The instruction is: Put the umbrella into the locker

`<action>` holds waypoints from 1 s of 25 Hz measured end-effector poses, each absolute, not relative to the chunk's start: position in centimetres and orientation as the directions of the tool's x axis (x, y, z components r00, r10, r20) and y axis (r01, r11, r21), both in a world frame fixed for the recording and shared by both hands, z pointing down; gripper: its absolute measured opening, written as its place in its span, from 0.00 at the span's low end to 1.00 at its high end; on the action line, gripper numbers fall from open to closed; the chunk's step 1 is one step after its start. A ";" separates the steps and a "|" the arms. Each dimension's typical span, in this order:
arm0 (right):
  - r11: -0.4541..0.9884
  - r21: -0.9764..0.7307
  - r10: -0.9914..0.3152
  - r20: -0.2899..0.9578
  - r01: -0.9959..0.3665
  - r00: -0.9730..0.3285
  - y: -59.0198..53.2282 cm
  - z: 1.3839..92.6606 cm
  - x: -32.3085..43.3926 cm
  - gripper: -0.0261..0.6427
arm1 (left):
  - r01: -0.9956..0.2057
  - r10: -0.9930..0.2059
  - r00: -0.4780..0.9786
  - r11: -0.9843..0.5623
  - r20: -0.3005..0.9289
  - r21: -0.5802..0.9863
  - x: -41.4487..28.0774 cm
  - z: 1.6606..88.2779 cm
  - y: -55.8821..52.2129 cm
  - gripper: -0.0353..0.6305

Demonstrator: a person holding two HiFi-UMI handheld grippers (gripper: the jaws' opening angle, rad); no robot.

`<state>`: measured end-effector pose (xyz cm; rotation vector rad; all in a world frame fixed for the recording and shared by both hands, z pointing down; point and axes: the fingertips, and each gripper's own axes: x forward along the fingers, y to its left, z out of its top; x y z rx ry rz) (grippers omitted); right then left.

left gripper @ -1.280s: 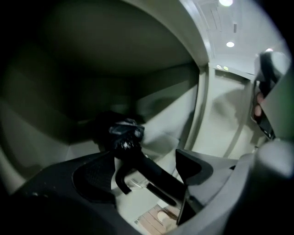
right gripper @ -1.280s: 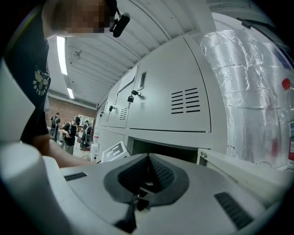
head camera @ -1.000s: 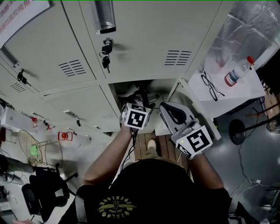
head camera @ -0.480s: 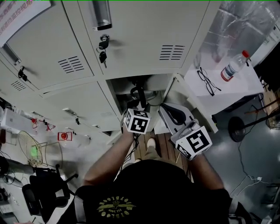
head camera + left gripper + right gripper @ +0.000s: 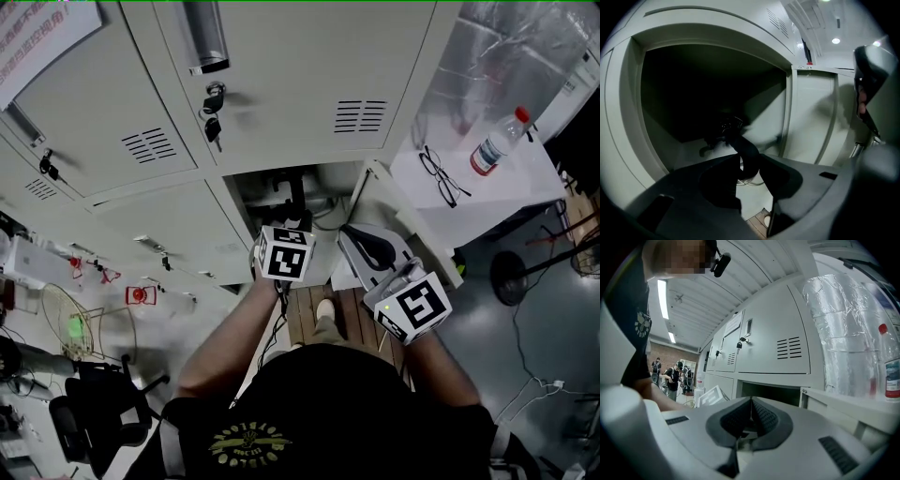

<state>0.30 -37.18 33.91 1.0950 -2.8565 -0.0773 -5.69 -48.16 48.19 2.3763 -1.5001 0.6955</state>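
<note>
The umbrella (image 5: 740, 145) is a dark shape lying in the shadowed open locker (image 5: 693, 93), with its curved black end reaching out toward me. My left gripper (image 5: 750, 176) has just been closing, and that dark end now sits pinched between its pads. In the head view the left gripper (image 5: 292, 223) points into the locker opening (image 5: 272, 186). My right gripper (image 5: 751, 414) is shut on nothing and held level in front of the locker. In the head view the right gripper (image 5: 354, 232) is beside the open locker door (image 5: 398, 211).
Glasses (image 5: 437, 176) and a water bottle (image 5: 494, 145) lie on a white surface (image 5: 511, 192) to the right. Keys (image 5: 211, 112) hang in the lock of the door above. My shoe (image 5: 324, 309) stands on wooden flooring below. An office chair (image 5: 94, 412) is at the lower left.
In the head view the left gripper's marker cube has drifted slightly left and back toward me, with the black umbrella end still ahead of it. The right gripper has stayed put.
</note>
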 end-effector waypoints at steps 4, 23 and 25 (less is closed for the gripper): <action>0.747 0.077 -0.665 0.060 -0.660 -0.745 -37.7 34.0 0.2 0.08 | -0.901 -0.784 0.352 -0.431 0.511 -0.040 -6.1 47.8 -49.4 0.26; 0.760 0.083 -0.649 0.055 -0.644 -0.759 -40.3 34.4 -0.4 0.08 | -0.906 -0.785 0.317 -0.416 0.532 -0.074 -6.4 49.5 -55.4 0.26; 0.760 0.087 -0.649 0.056 -0.644 -0.758 -40.4 34.3 -0.4 0.08 | -0.906 -0.784 0.324 -0.419 0.530 -0.066 -6.3 49.5 -56.1 0.26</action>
